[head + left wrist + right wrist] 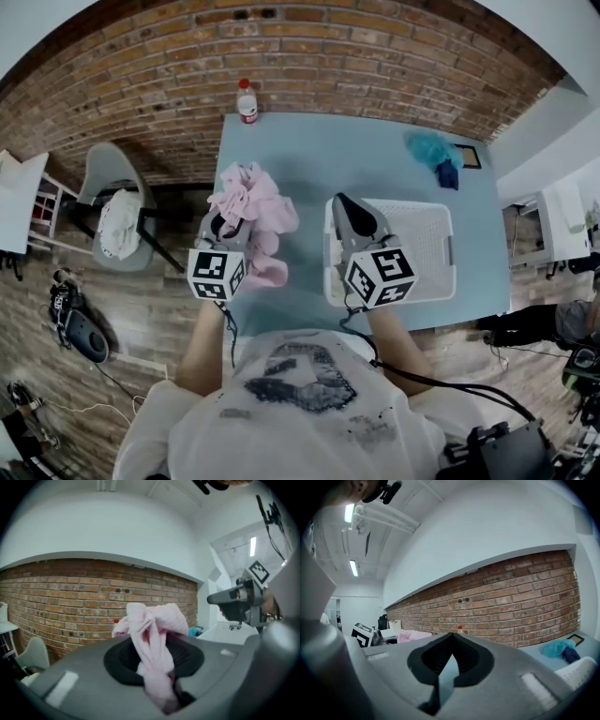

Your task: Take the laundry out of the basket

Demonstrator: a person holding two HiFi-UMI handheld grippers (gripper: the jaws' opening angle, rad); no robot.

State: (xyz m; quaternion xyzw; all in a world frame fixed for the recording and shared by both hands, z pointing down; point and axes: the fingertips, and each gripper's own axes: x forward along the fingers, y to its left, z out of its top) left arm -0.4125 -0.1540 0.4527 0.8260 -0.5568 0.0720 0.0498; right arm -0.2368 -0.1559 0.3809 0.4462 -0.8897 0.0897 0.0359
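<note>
My left gripper (223, 228) is shut on a bunched pink cloth (253, 206), held over the blue table (356, 150) just left of the white basket (439, 251). In the left gripper view the pink cloth (161, 618) fills the gap between the jaws of the left gripper (157, 637) and spills over them. The right gripper (343, 202) hovers over the basket's left end, shut, with nothing in it; its jaw tips meet in the right gripper view (451, 635). No laundry shows in the part of the basket that I can see.
A teal cloth (429, 147) and a dark blue one (448, 175) lie at the table's far right, by a small frame (470, 156). A red-capped bottle (247, 101) stands at the far edge against the brick wall. A grey chair (117, 211) with a white cloth stands left of the table.
</note>
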